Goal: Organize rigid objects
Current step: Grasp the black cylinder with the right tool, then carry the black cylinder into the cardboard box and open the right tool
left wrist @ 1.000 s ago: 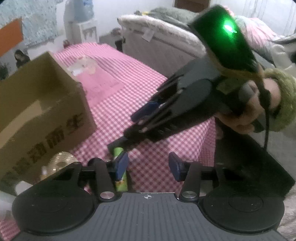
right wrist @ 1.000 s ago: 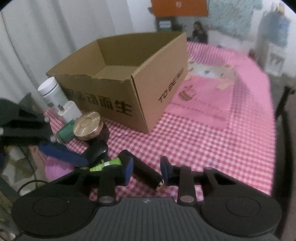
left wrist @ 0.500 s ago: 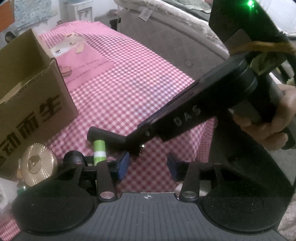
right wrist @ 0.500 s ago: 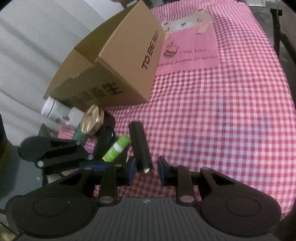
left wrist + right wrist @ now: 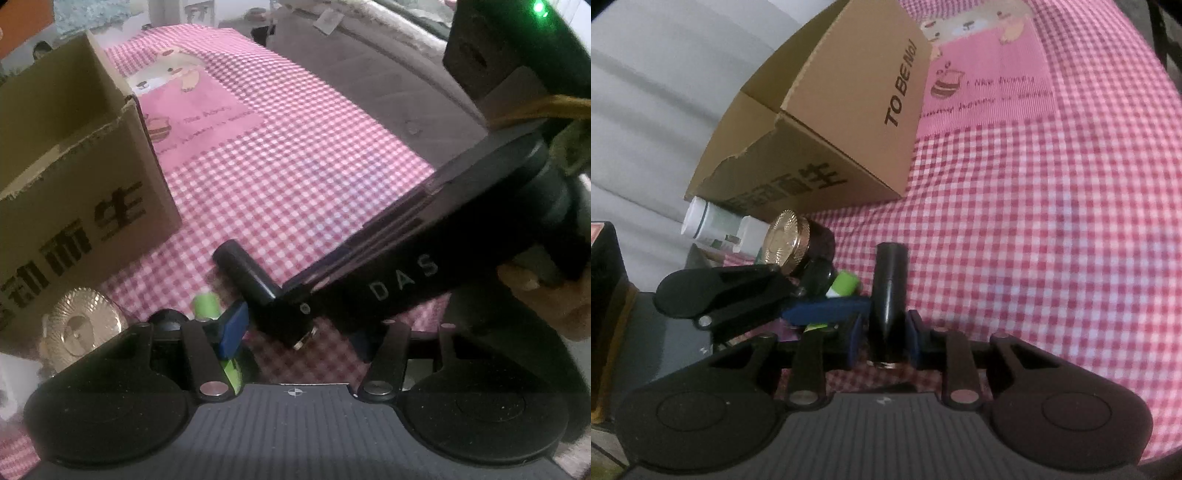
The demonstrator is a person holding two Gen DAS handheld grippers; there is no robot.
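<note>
A black tube (image 5: 889, 291) lies on the pink checked cloth. My right gripper (image 5: 884, 339) is shut on its near end, blue pads on both sides. In the left wrist view the same black tube (image 5: 245, 269) shows with the right gripper's fingers (image 5: 369, 273) clamped on it. My left gripper (image 5: 295, 332) is open just beside it, its left blue pad (image 5: 232, 328) over a green and white tube (image 5: 207, 304). An open cardboard box (image 5: 827, 122) stands behind. A gold-lidded jar (image 5: 790, 240) sits by the box.
A white bottle (image 5: 705, 225) and a small white container (image 5: 750, 236) lie left of the jar. The box (image 5: 74, 177) fills the left of the left wrist view. A grey sofa (image 5: 388, 85) runs along the table's far edge. The cloth (image 5: 1052, 221) stretches to the right.
My right gripper has closed in on the black tube and shut on it. The left gripper stayed open close to the green tube.
</note>
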